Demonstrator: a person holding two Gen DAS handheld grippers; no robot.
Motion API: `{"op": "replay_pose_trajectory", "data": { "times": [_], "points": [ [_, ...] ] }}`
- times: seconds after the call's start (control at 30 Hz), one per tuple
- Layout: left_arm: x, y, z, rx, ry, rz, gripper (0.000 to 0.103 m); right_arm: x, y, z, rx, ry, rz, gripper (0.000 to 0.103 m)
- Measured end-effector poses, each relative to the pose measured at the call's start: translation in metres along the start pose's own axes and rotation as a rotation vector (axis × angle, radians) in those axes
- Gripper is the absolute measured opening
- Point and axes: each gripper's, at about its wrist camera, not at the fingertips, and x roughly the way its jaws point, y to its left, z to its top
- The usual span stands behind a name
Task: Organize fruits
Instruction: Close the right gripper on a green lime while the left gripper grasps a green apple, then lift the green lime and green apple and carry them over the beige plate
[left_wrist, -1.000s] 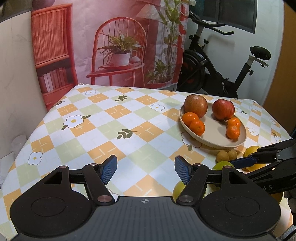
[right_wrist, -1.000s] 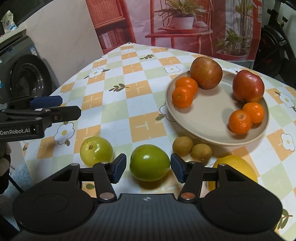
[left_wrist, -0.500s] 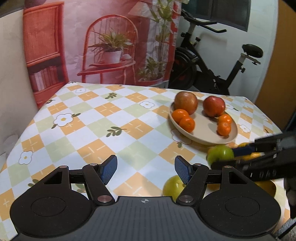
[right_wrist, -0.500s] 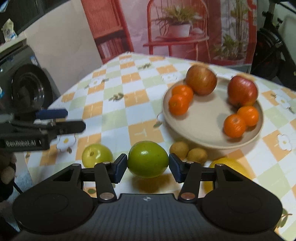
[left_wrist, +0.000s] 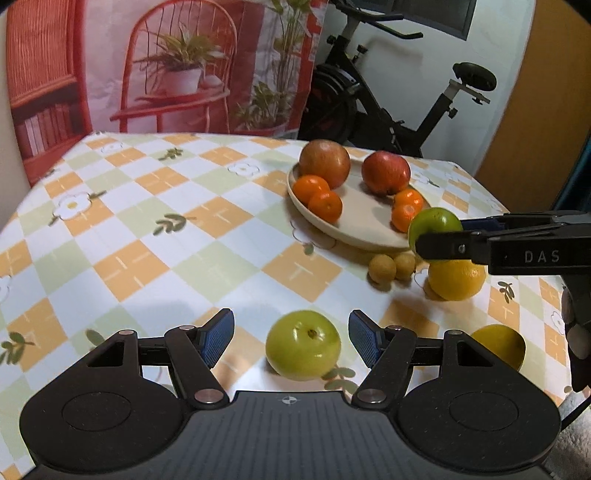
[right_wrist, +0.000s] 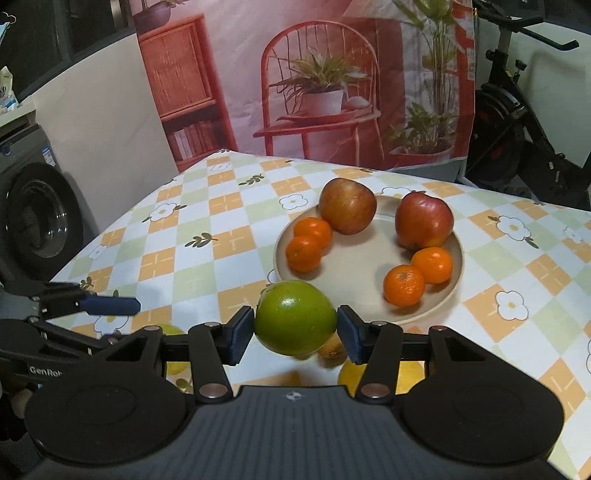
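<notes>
Two apples (right_wrist: 347, 210), four tangerines (right_wrist: 402, 285) crowd plate (right_wrist: 354, 266); right gripper (right_wrist: 295, 328) holds green fruit (right_wrist: 295, 317)

Dark green apple (right_wrist: 294, 316) is clamped in the right gripper (right_wrist: 295, 334), lifted off the table at the near rim of the beige plate (right_wrist: 456, 275). Plate holds two red apples (right_wrist: 347, 210) at the back and four mandarins (right_wrist: 309, 253) in two pairs. On the table: yellow-green apple (left_wrist: 303, 345), stem up; two small brown fruits (left_wrist: 382, 268), touching; yellow citrus (left_wrist: 457, 279) just beside them.
</notes>
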Motion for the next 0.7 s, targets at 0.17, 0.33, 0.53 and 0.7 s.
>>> {"op": "replay_pose_trajectory", "data": {
  "times": [0.17, 0.33, 0.53, 0.7],
  "points": [
    [0.008, 0.005, -0.003, -0.044, 0.027, -0.042, 0.068, -0.001, -0.004, -0.003, 0.014, -0.007, -0.009, 0.052],
    [0.014, 0.002, -0.005, -0.044, 0.047, -0.064, 0.06, -0.001, -0.008, -0.005, 0.023, -0.009, -0.015, 0.052],
    [0.017, 0.006, -0.008, -0.07, 0.06, -0.066, 0.053, -0.001, -0.009, -0.007, 0.031, -0.008, -0.014, 0.052],
    [0.017, 0.006, -0.01, -0.074, 0.048, -0.072, 0.051, -0.001, -0.01, -0.007, 0.034, -0.012, -0.017, 0.052]
  ]
}}
